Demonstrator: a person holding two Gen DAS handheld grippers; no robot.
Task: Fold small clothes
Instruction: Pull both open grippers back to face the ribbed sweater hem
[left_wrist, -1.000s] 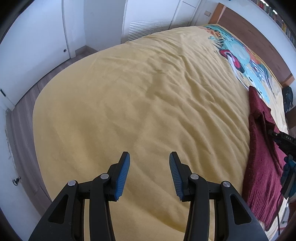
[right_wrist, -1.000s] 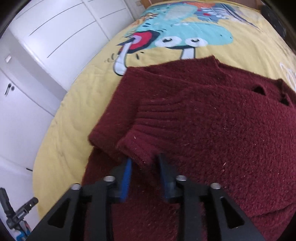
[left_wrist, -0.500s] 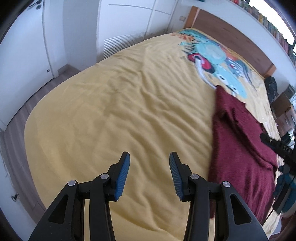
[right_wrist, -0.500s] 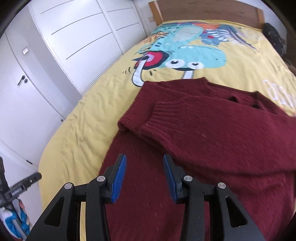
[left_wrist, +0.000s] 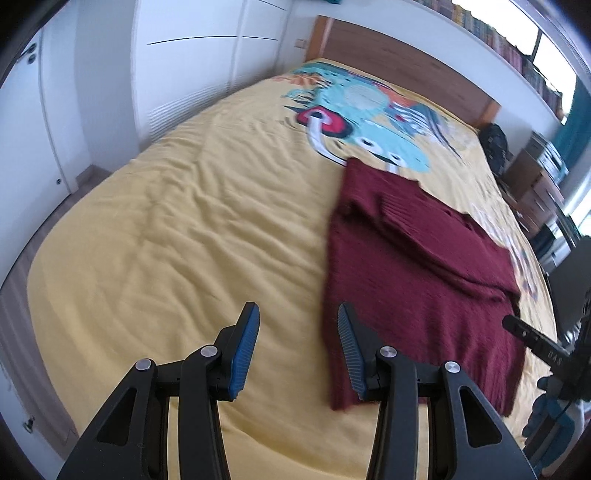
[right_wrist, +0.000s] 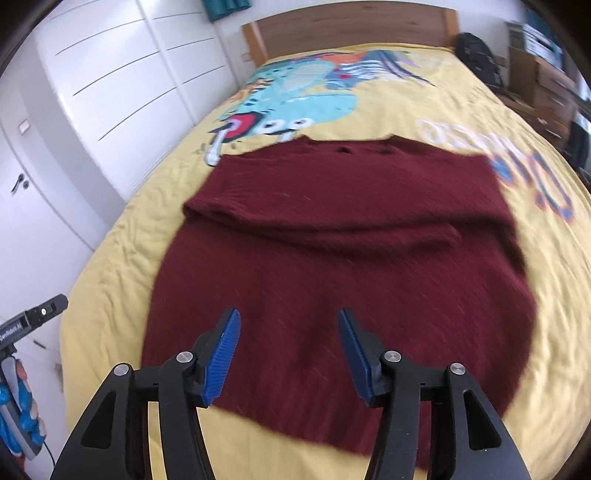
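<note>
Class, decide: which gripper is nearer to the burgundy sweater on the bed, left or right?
Right. The right gripper hangs open directly over the sweater, near its hem. The left gripper is open over the yellow bedspread, just beside the sweater's edge.

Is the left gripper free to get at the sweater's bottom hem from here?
Probably yes: the left gripper is open, the sweater hem lies just beside it, nothing between.

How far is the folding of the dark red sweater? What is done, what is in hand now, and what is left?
Done: the sweater lies flat on the yellow bedspread with its sleeves folded across the body. In hand: nothing; the right gripper is open above the hem, and the left gripper is open beside the sweater's left edge. Left: probably folding the body over, since it lies at full length.
</note>
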